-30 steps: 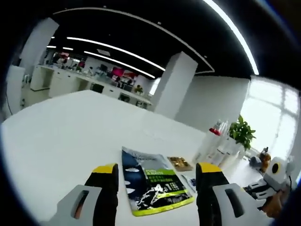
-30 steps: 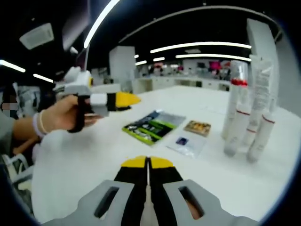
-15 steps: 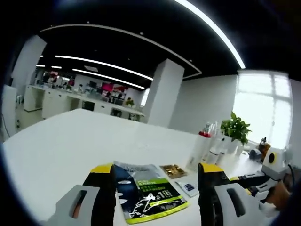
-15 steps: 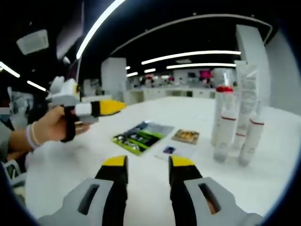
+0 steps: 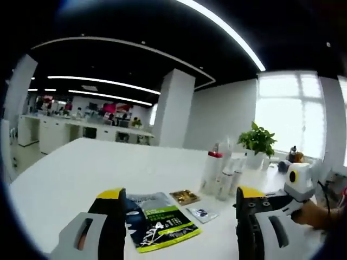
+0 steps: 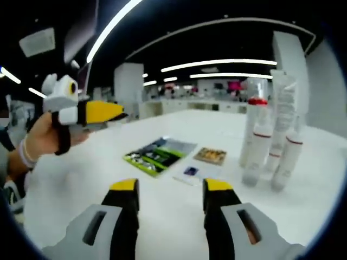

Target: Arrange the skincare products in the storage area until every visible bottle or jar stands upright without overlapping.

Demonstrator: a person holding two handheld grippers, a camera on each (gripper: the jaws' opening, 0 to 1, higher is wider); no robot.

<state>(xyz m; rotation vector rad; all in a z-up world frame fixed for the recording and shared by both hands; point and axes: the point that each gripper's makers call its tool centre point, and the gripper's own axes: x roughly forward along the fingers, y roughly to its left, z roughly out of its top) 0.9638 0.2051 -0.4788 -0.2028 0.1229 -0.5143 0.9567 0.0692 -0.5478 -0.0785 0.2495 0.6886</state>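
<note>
1. White tabletop [image 6: 81, 184] lies bare around both tongs; left tongs [image 5: 179, 208] gape wide, holding nothing.
2. Right tongs [image 6: 171, 192] stand parted, holding nothing.
3. Upright tubes [image 6: 268, 151] cluster near the tabletop's right edge, beside flat sachets [image 6: 160, 153].

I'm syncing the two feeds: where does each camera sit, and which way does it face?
Left gripper view: rides the open left gripper, facing across the white table at the green-edged packet, bottles, right gripper.
Right gripper view: rides the open right gripper, facing the bottles, left gripper, the person's hand.
Shared: packet, bottles.
</note>
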